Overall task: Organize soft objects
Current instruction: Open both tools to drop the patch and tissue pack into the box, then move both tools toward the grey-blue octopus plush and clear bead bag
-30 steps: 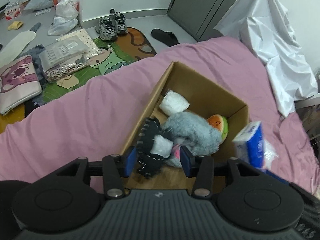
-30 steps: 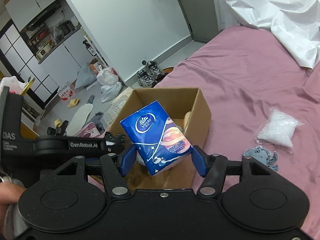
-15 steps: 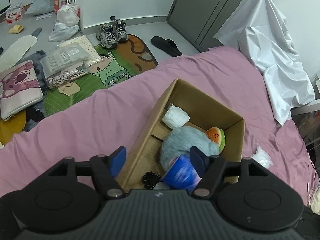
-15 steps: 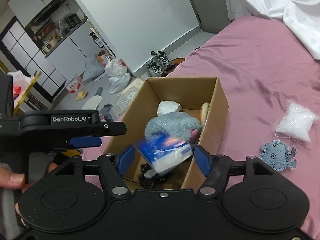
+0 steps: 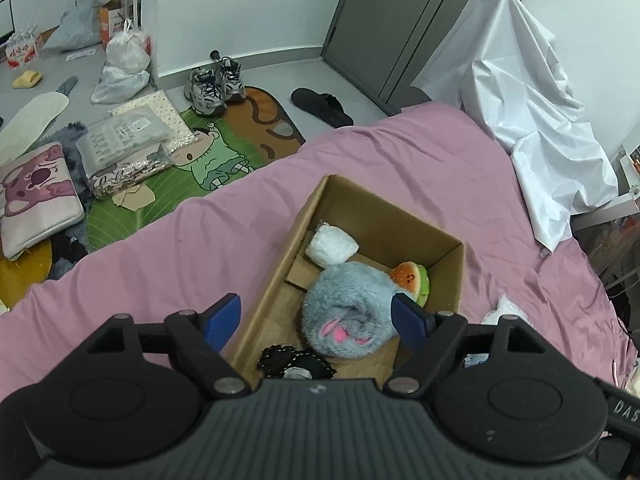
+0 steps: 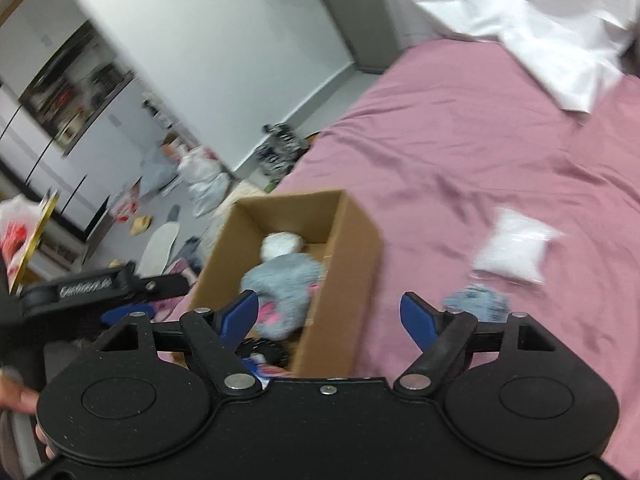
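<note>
pink bed sheet (image 5: 160, 248) fills most of both views w/ the cardboard box (image 5: 448, 280) sitting on it. box already holds the grey plush (image 5: 348, 300), a white pouch (image 5: 332, 245) at its far end, a watermelon plush (image 5: 412, 278) against the far-right wall, a black frilly piece (image 5: 294, 360) at the near end, and a sliver of blue tissue pack (image 6: 256, 364) peeks out under the right claw's housing. step in hand looks like the drop-off into the box, just done; judging by what's left, next up is the stuff out on the sheet right of the box: clear bag of white filling (image 6: 514, 250) and, nearer, a small blue-grey cloth toy (image 6: 478, 304), close together but blur hides whether they touch. next move prob needs the right claw swung over to one of those, lowered, pads either side. left gripper (image 5: 316, 318) angled down over the box's near half, jaws have just been opening, now spread wide, nothing pinched. right gripper (image 6: 328, 316) also tilted down, straddling the box's right wall, jaws likewise just been opening, spread and empty; that view is motion-blurred. a hand (image 6: 18, 396) shows at its left edge.
</note>
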Available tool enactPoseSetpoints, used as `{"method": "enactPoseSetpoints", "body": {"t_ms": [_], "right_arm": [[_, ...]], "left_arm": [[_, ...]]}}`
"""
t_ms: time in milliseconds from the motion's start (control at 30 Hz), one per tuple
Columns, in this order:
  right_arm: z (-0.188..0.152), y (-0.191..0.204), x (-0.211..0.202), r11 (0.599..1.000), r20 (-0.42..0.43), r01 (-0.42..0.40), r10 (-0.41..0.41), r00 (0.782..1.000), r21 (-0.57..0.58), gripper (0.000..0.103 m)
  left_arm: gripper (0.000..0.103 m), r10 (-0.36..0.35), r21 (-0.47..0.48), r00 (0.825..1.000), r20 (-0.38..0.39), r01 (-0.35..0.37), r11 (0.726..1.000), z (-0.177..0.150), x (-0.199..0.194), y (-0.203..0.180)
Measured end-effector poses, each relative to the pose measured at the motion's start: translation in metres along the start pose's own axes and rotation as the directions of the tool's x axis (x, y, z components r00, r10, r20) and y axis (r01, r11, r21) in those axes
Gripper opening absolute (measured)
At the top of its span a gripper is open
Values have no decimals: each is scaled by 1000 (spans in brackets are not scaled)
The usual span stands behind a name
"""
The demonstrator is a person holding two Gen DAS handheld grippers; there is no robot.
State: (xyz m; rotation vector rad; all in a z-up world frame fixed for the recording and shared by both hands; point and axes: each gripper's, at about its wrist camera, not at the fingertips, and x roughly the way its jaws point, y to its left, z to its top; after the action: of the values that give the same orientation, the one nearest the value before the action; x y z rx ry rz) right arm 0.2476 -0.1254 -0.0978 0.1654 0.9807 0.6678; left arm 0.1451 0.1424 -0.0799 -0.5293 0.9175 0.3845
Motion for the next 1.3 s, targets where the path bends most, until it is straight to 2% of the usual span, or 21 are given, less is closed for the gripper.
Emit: {"method": "enactPoseSetpoints", "body": {"t_ms": [67,333,500,633,867,1033,1200,1300], "right_arm": [[0,-7,-4,1000,5,19,-19,1000,23,80],[8,-44,-24,985,57,74,-84,995,159,80],[11,-66,-38,970,106,78,-105,989,232,80],[11,-78,-41,960,116,64,-99,988,272,80],[6,-100,-56,940,141,9,-60,988,341,80],[2,-119,-49,914,119,20,-75,990,405,80],[-1,-127,-48,905,120,-5,-51,991,425,80],[-1,-129,-50,908,135,-27,-33,990,418,80]], "left_arm": [[88,-9,-13,1000,2,9,1000,-1,1,-5],[89,-30,39,1000,3,30,999,-11,4,-31],[89,-36,56,999,25,34,998,-12,5,-48],[89,-58,35,998,23,57,998,-16,8,-66],[89,-67,104,998,12,65,992,-33,9,-103],[89,-75,109,997,-21,77,991,-40,15,-119],[89,-89,139,996,-23,91,986,-50,21,-138],[89,-79,120,996,-40,83,989,-54,31,-148]]}}
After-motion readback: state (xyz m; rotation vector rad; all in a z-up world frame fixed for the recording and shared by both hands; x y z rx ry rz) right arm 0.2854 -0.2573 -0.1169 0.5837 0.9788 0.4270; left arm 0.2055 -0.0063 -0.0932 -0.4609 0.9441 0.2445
